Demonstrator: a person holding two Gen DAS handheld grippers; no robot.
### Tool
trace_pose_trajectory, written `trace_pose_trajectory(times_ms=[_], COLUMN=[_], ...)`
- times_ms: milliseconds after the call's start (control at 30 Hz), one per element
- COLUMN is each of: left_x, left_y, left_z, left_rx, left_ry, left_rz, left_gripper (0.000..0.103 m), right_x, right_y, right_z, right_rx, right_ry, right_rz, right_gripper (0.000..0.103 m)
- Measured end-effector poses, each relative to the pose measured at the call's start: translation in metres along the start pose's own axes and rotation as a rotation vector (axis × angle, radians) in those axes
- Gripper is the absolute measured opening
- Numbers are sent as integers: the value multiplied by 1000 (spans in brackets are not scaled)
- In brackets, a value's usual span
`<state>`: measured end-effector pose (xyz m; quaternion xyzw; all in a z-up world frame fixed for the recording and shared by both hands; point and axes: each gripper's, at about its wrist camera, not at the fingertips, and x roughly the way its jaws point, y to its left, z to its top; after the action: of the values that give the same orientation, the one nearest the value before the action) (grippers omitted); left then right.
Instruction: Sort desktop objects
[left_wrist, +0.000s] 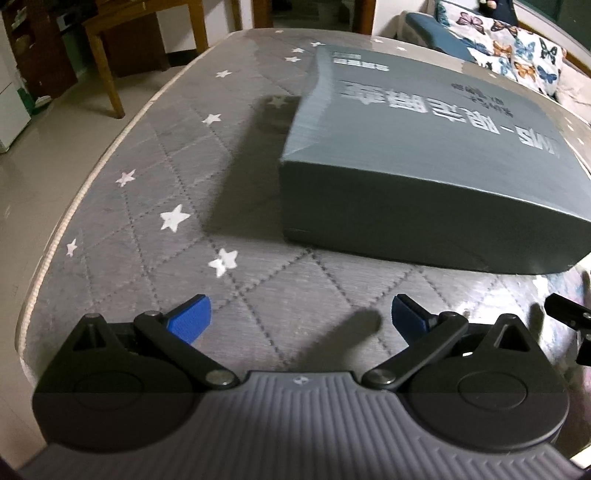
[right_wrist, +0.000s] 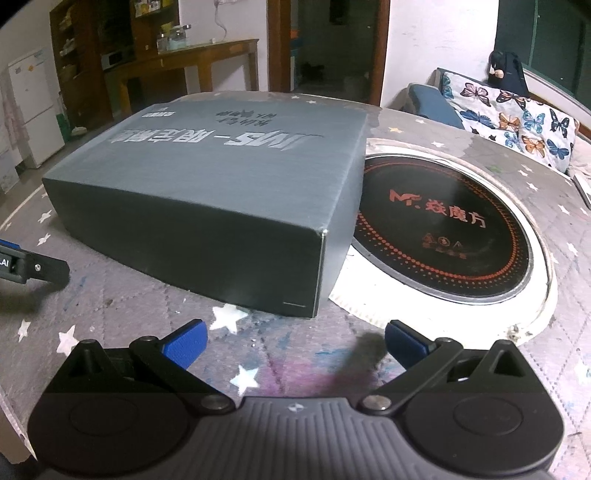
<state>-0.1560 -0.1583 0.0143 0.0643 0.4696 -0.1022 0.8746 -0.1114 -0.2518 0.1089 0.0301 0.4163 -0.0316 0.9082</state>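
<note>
Left gripper (left_wrist: 299, 317), right gripper (right_wrist: 295, 341): jaws wide, empty. Grey box (right_wrist: 207, 184) overlaps hob (right_wrist: 443, 229) on table (left_wrist: 147, 206). Advise gripping both near corners evenly.

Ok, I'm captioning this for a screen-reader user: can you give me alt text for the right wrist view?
The open right gripper hovers empty over a star-patterned grey table cover, facing a large dark grey box. The box partly overlaps a round black induction cooktop set into the table, and the left gripper's tip shows at the left edge.
</note>
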Motion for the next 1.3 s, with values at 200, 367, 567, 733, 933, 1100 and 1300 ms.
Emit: trace_pose_trajectory(times_ms=[200,367,567,733,933,1100,1300], left_x=[-1,12,17,21,25,30,36], left_y=[42,81,98,115,138,157,176], left_z=[14,41,48,52,52,55,57], left_rx=[-3,-20,-47,-71,-126,-182,-240], left_ry=[-8,-10,-21,-50,-84,-121,-157], left_rz=[2,11,23,48,102,157,193], left_gripper=[103,103,103,103,103,103,103], right_x=[0,-1,-2,-4,-9,-16,-22], right_y=[-2,-6,-13,-21,-42,-69,-111], right_z=[0,0,-1,-3,-5,-8,-9], right_rx=[10,21,42,61,101,153,225], right_ry=[-1,-6,-9,-21,-48,-85,-124], right_rz=[-6,-13,-23,-36,-70,-116,-204], right_gripper=[103,103,103,103,103,103,103])
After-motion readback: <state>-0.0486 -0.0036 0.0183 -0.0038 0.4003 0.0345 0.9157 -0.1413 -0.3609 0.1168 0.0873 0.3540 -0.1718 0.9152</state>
